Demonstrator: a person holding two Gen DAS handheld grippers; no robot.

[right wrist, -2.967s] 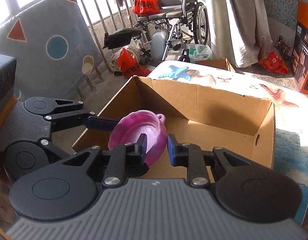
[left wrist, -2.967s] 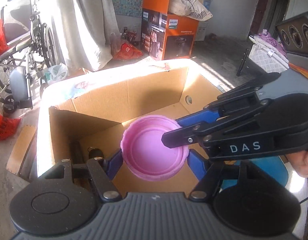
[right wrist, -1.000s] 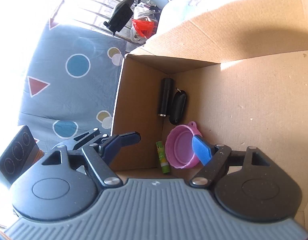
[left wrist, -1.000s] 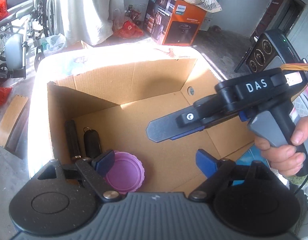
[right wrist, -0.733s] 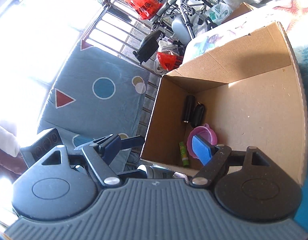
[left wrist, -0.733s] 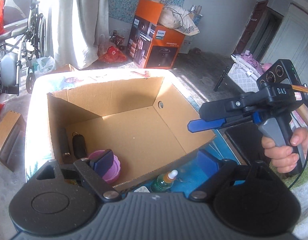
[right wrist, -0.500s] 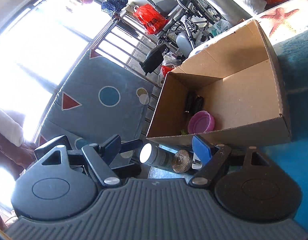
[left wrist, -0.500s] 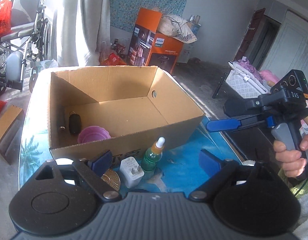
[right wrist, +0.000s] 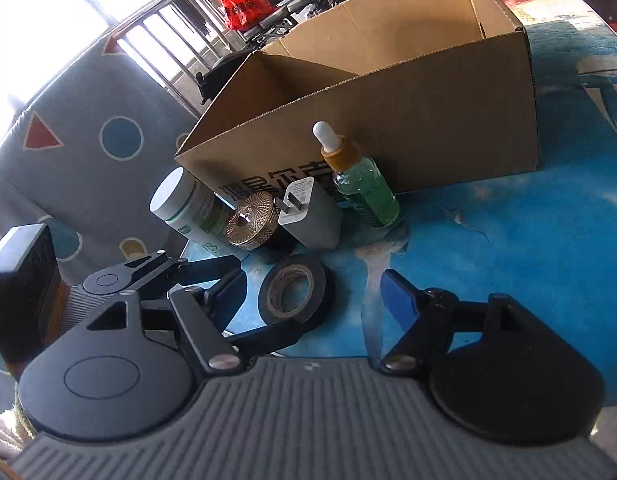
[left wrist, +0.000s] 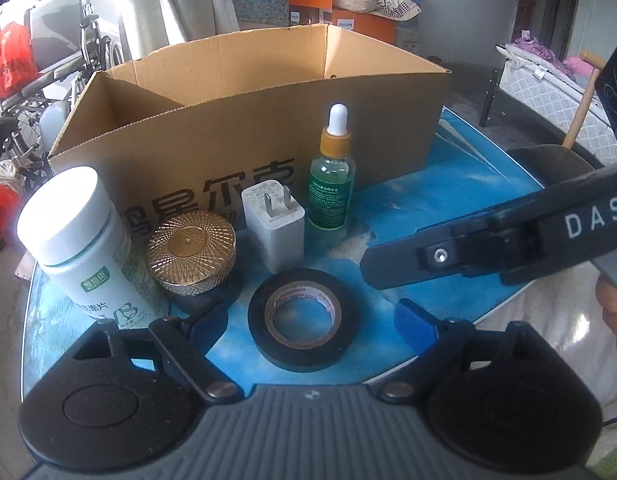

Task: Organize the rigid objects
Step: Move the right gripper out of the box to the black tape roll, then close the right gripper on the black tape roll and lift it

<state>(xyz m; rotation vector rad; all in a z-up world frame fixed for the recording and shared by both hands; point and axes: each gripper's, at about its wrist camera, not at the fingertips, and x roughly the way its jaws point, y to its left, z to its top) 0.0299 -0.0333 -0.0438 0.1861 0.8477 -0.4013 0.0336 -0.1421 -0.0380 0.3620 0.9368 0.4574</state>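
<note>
**Both grippers down over the tape roll, nothing grabbed**

Biggest thing I've got in view is the open brown cardboard box (left wrist: pixel 244 128) with black printed characters on its front wall, sitting on the blue ocean-print counter (left wrist: pixel 428 208). Lined up just in front of that wall: a white cylindrical plastic supplement bottle (left wrist: pixel 78 240) with a green label on the far left, touching or nearly touching a round jar with a gold diamond-textured lid (left wrist: pixel 190 254), then a white square plug adapter (left wrist: pixel 273 226) standing prongs-up, then a clear dropper bottle of green liquid (left wrist: pixel 332 176) with an amber collar and white bulb, upright.

Closer to me, apart from the row, a black roll of electrical tape (left wrist: pixel 302 322) lies flat on the counter.

My left gripper (left wrist: pixel 308 320) has its blue-padded fingers spread wide either side of the tape, not touching it. My right gripper (right wrist: pixel 312 292) has just been narrowing but its fingers are apart too, with the tape (right wrist: pixel 294 294) between them and no pad pressing on it. In the left view it reaches in from the right.
</note>
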